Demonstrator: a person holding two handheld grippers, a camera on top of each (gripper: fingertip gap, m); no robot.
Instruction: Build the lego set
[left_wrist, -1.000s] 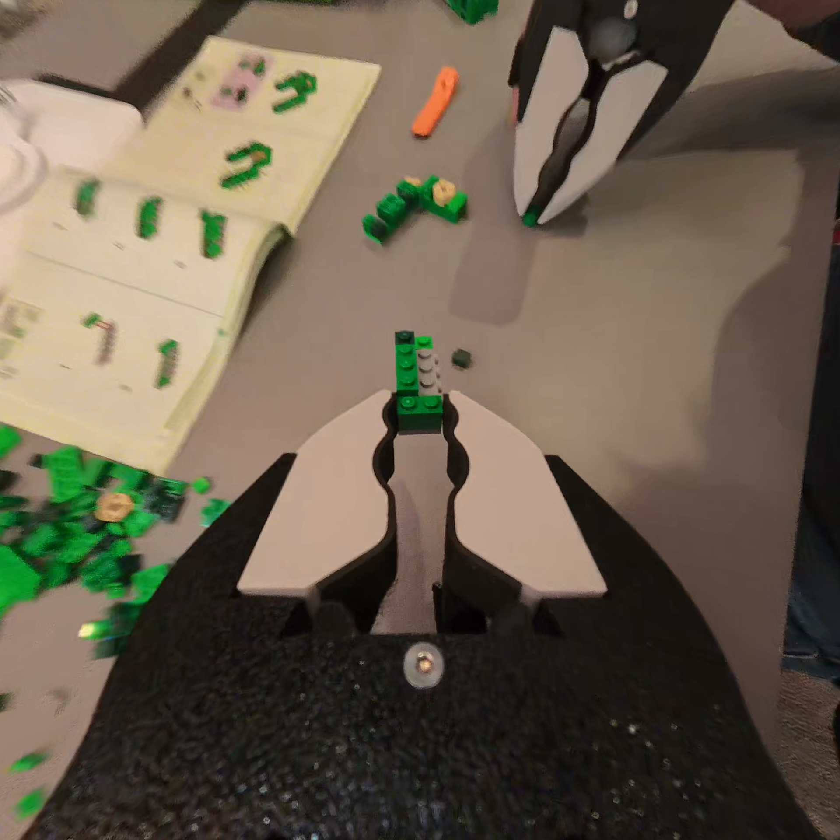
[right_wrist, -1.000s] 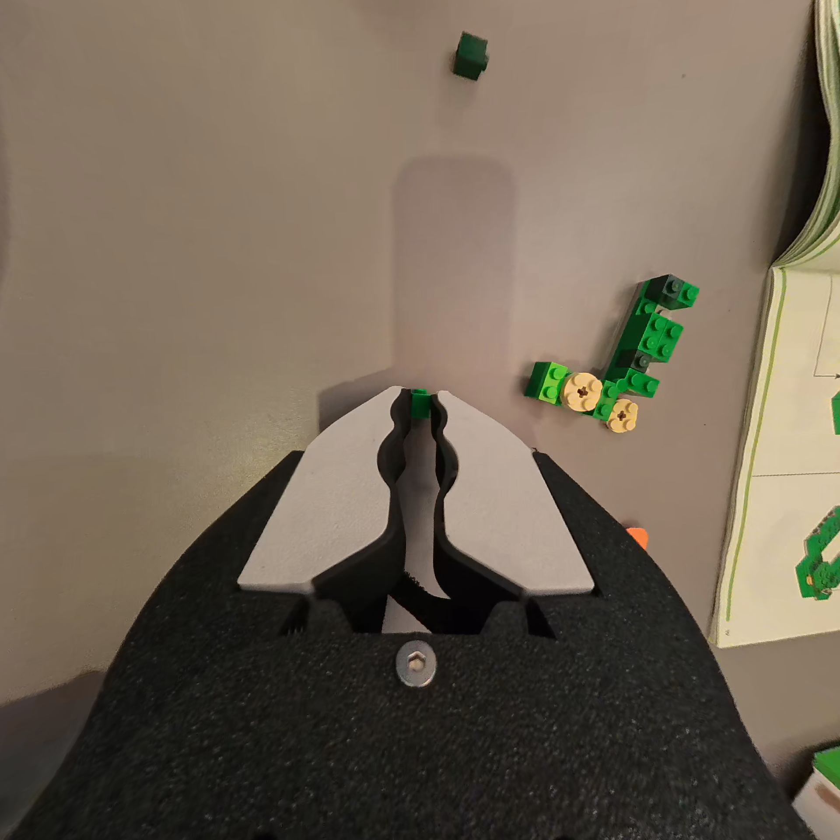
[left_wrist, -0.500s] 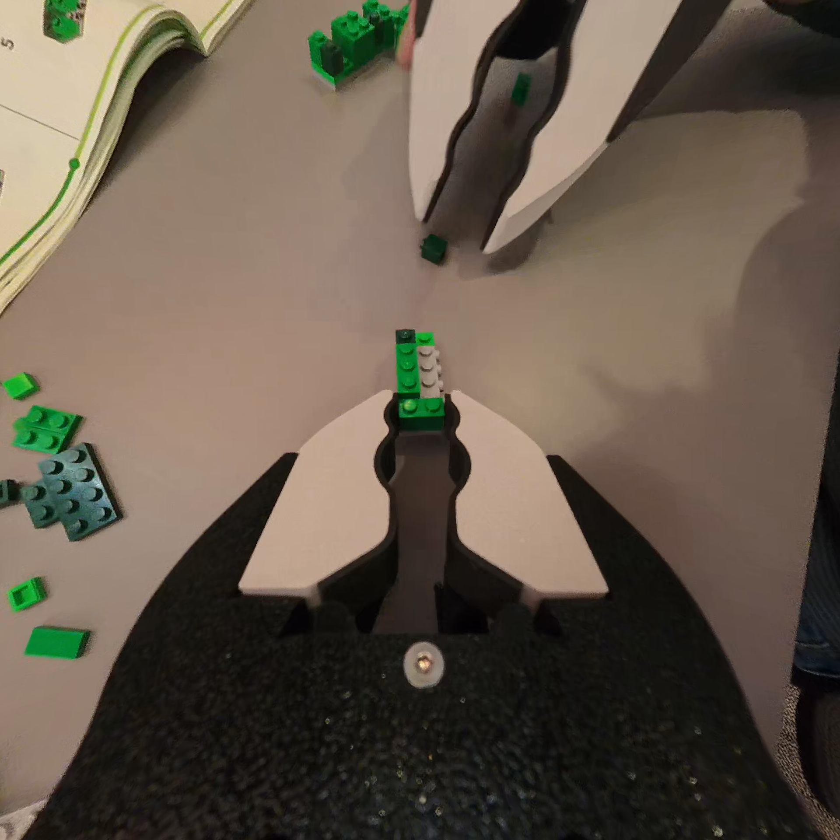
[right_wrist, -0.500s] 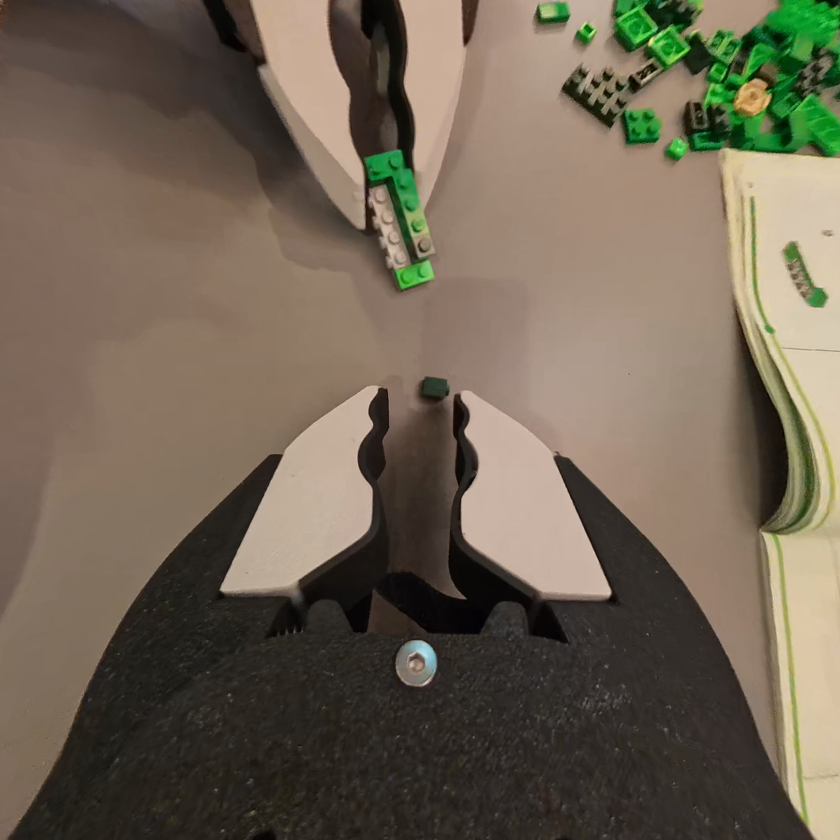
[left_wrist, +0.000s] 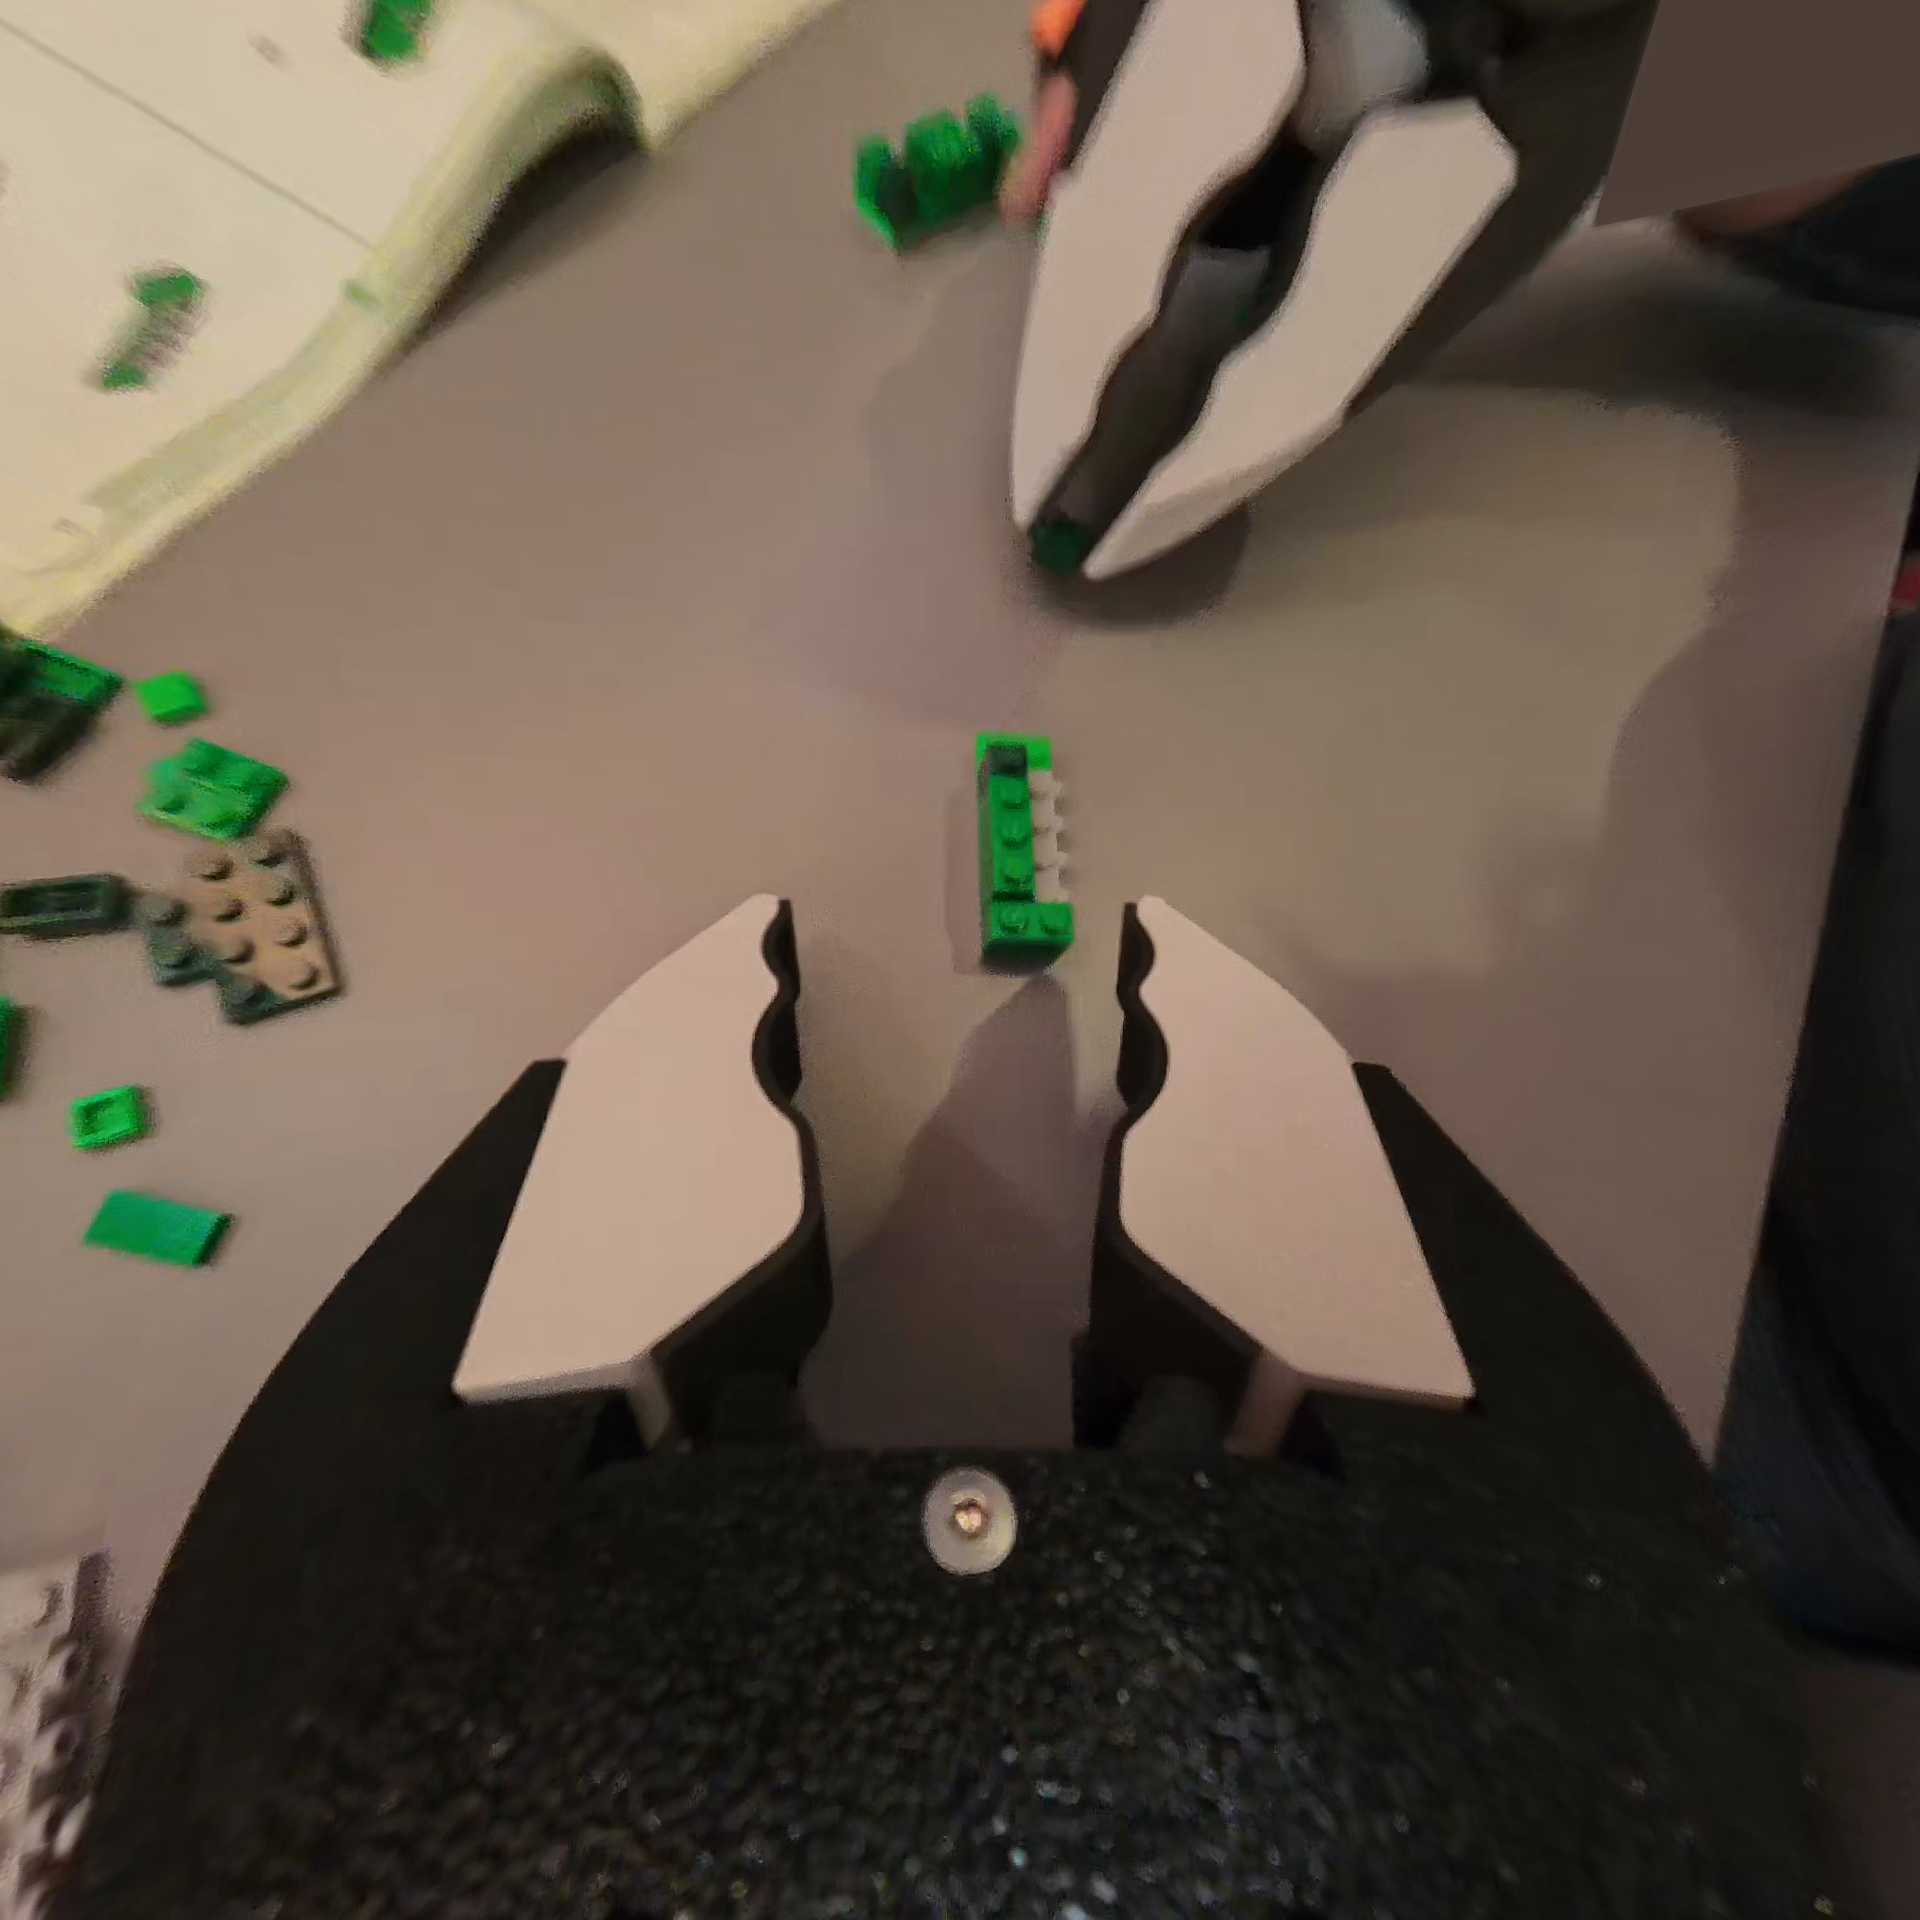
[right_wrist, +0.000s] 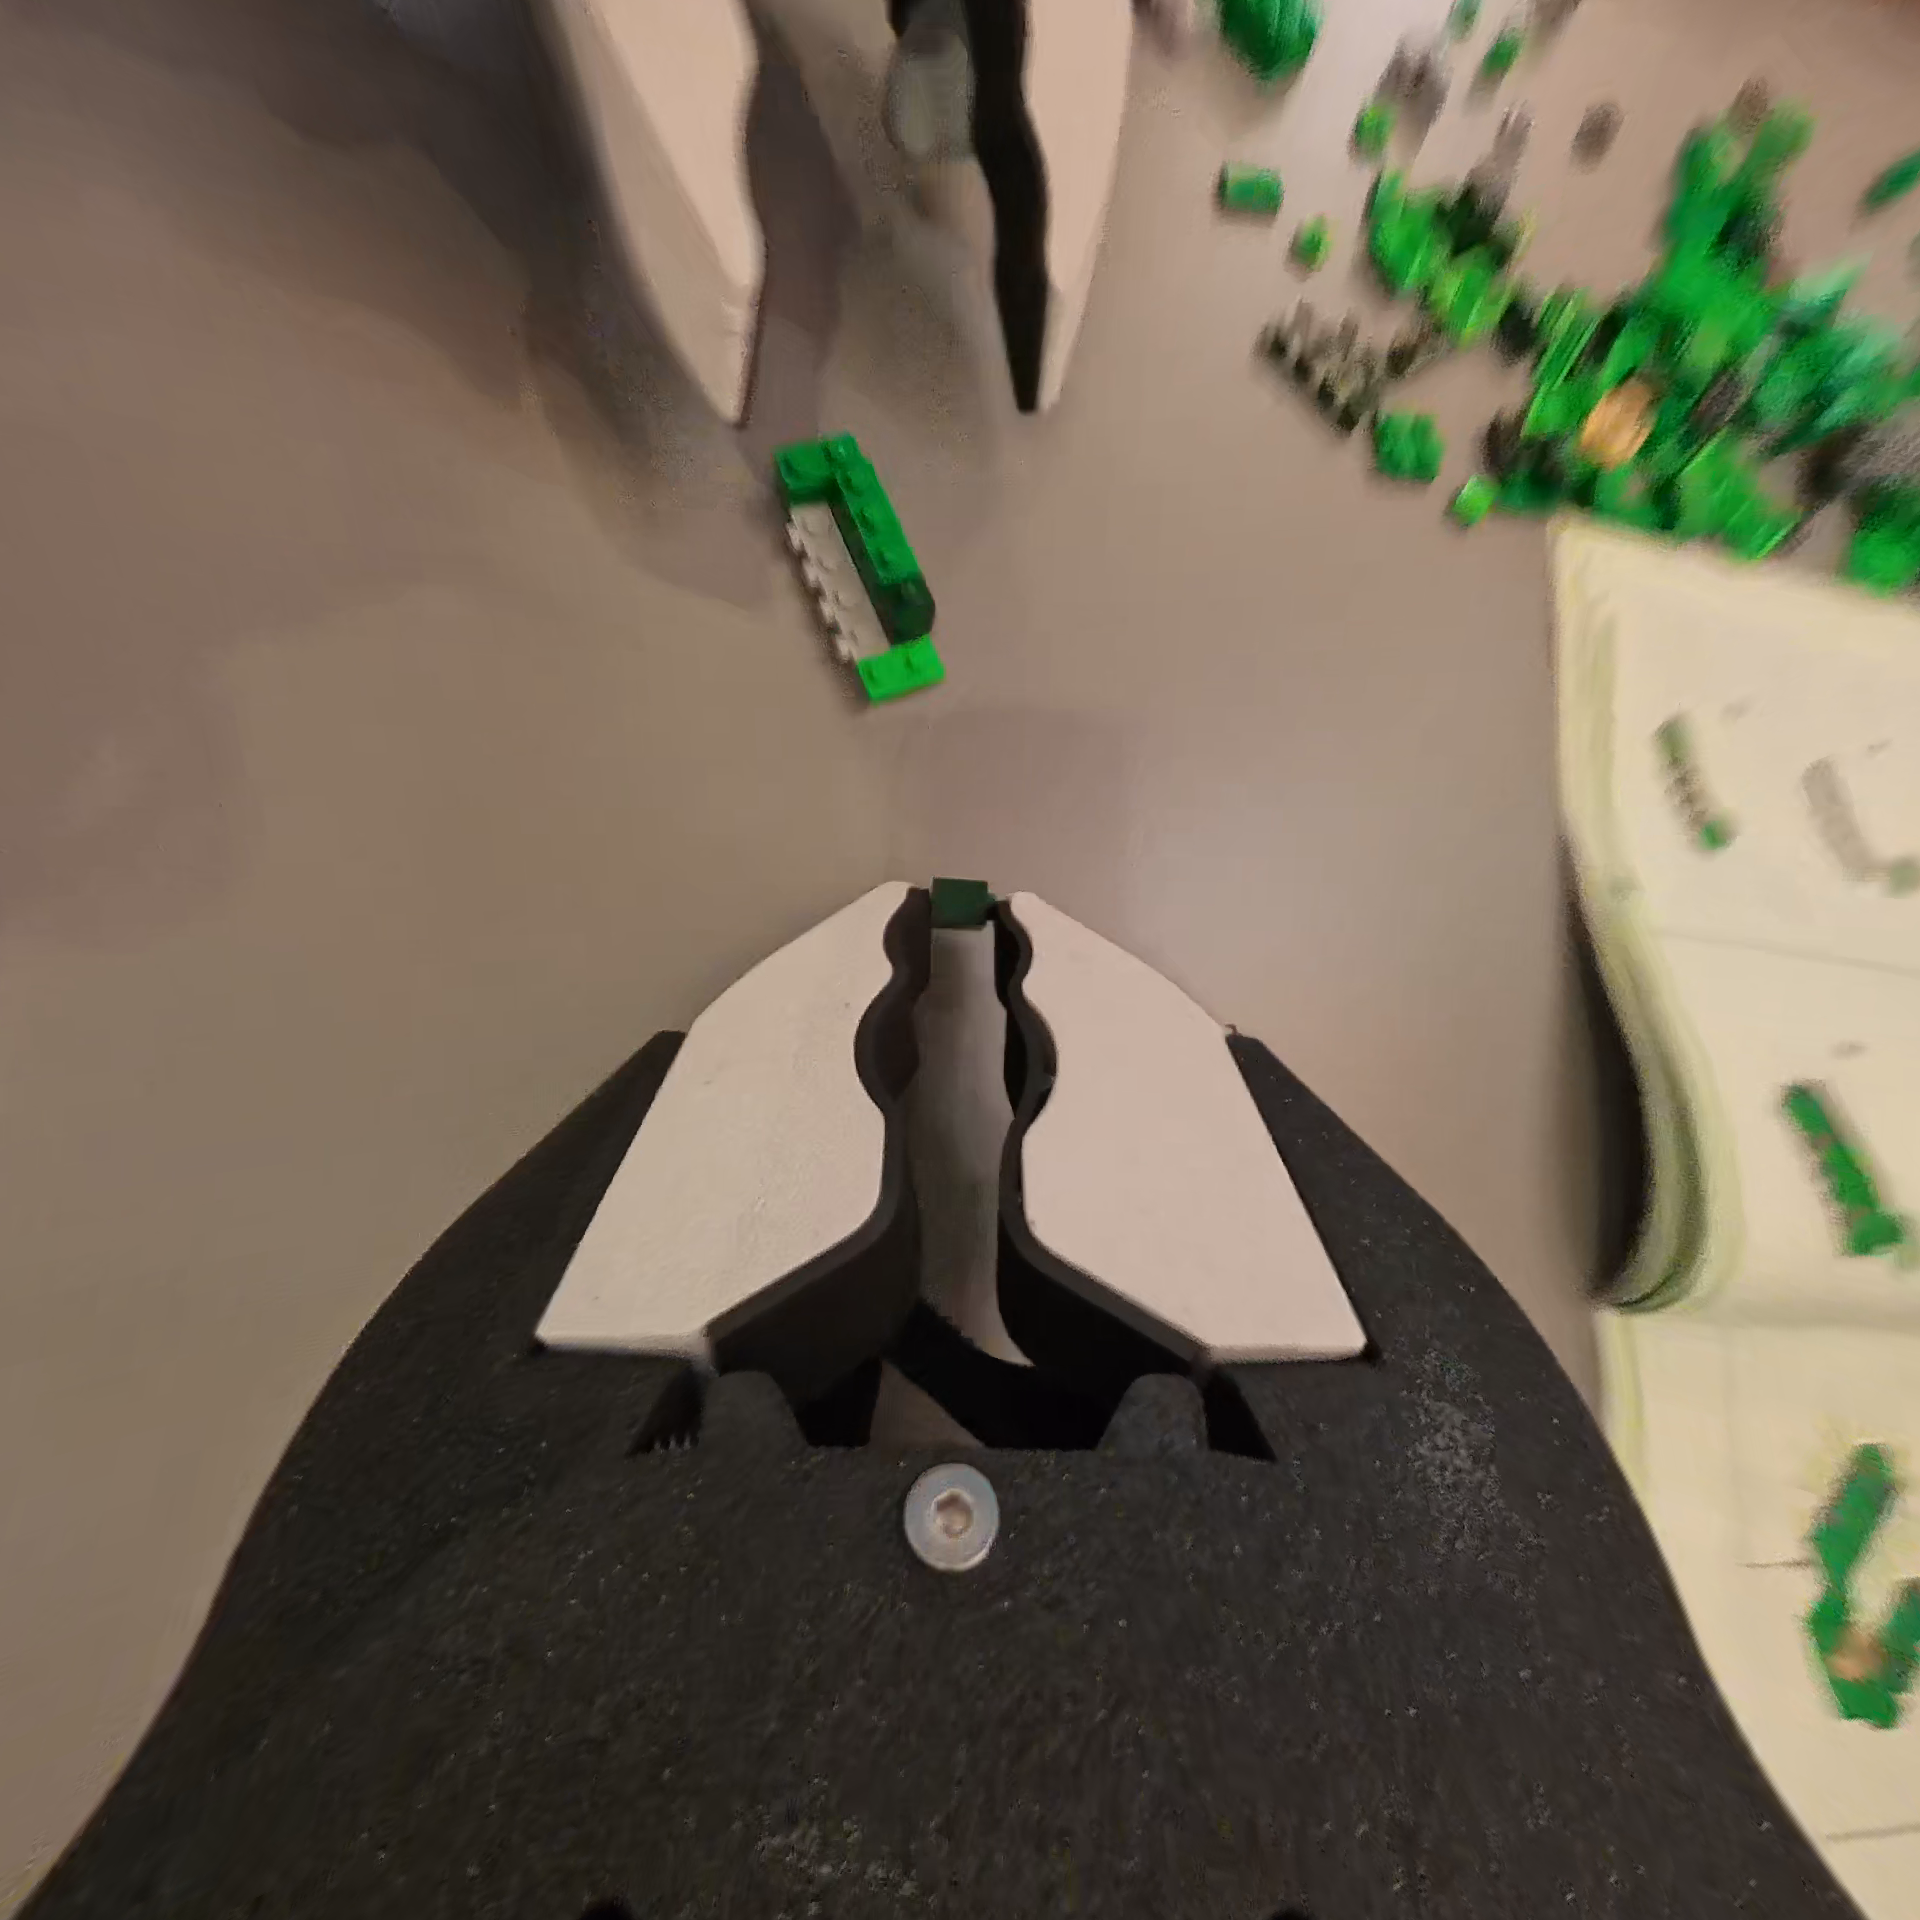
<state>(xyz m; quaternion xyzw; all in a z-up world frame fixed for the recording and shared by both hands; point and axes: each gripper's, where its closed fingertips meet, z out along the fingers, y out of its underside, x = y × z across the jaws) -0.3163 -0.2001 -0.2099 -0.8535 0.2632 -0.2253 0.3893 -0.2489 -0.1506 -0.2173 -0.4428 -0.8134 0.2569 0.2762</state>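
Since half a second earlier the left gripper (left_wrist: 956, 935) had spread its pale fingers and let go of the small green-and-grey brick assembly (left_wrist: 1023, 852), which lay flat on the grey table (left_wrist: 623, 675) just ahead of the fingertips; the right gripper (right_wrist: 958, 900) had closed on the tiny dark green cube brick (right_wrist: 957, 900), pinching it at its tips; loose green bricks (left_wrist: 213, 790) and an open cream instruction booklet (left_wrist: 208, 260) lay to the left.

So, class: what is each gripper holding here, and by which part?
The right gripper pinches a small dark green brick by its two opposite sides, at the fingertips. The left gripper is open and holds nothing.
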